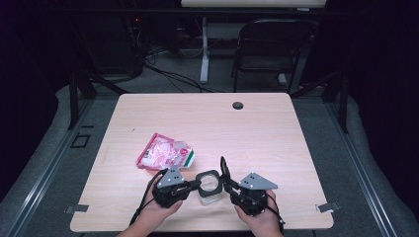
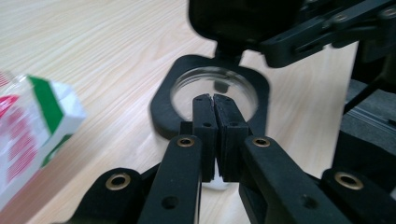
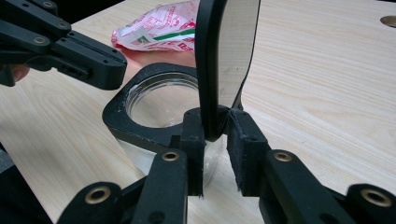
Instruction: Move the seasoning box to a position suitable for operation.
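Observation:
A clear glass jar (image 1: pixel 208 193) with a black square collar (image 2: pixel 161 109) stands near the table's front edge. Its black hinged lid (image 3: pixel 231 46) is swung up and stands on edge. My left gripper (image 2: pixel 215 100) reaches in from the left, its pads pressed together at the near edge of the collar. In the right gripper view the left gripper's tips (image 3: pixel 109 70) rest on the collar's (image 3: pixel 116 116) corner. My right gripper (image 3: pixel 215 116) comes from the right, and its pads clasp the lower edge of the raised lid (image 1: pixel 225 168). A hand holds each gripper.
A pink, white and green snack bag (image 1: pixel 165 152) lies flat just beyond and left of the jar. A cable hole (image 1: pixel 238 105) sits near the table's far edge. A black chair (image 1: pixel 272 44) and a desk leg stand behind the table.

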Demonstrator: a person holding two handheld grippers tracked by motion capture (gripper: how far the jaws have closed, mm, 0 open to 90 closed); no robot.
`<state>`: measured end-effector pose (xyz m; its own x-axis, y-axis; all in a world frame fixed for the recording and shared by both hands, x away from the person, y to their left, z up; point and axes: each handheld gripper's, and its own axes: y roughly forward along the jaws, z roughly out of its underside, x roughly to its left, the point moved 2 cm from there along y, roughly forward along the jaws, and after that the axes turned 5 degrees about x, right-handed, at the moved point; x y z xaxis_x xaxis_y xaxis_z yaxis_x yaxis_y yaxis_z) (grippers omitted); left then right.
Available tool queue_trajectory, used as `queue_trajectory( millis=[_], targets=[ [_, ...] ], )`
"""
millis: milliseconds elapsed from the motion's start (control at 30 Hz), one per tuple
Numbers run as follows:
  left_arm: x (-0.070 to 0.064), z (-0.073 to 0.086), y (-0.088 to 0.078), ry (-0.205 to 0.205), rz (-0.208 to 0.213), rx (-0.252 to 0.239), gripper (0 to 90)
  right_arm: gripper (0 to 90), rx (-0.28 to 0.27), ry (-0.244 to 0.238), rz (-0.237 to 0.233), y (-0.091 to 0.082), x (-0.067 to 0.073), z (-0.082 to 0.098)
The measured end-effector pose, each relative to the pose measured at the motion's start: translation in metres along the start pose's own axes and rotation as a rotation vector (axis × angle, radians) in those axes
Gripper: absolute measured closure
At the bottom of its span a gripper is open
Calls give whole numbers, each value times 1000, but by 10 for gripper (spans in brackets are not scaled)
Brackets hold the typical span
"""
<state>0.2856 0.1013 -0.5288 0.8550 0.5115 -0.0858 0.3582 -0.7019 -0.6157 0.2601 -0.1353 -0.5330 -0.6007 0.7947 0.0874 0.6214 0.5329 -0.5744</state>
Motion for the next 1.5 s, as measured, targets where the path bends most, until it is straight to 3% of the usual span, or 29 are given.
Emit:
queue_trajectory(
  millis=[133, 300, 667, 1133, 1300, 1500],
  targets=[
    [10, 6, 1, -33, -29, 26, 883, 773, 1, -2, 1, 0, -1, 0],
    [16, 11, 2, -44, -67, 66, 884, 789, 1, 1, -2, 2, -2, -2],
    [18, 18, 7, -66, -79, 96, 888, 829, -2, 17, -3, 5, -8, -7],
    [13, 16, 22, -63, -61, 89, 877, 851, -27, 83, -42, 10, -38, -18],
    [14, 16, 20, -68, -61, 88, 872, 851, -36, 85, -51, 7, -56, -19],
    [21, 18, 14, -89, -83, 75, 864, 850, -31, 91, -61, 7, -66, -18]
  ],
)
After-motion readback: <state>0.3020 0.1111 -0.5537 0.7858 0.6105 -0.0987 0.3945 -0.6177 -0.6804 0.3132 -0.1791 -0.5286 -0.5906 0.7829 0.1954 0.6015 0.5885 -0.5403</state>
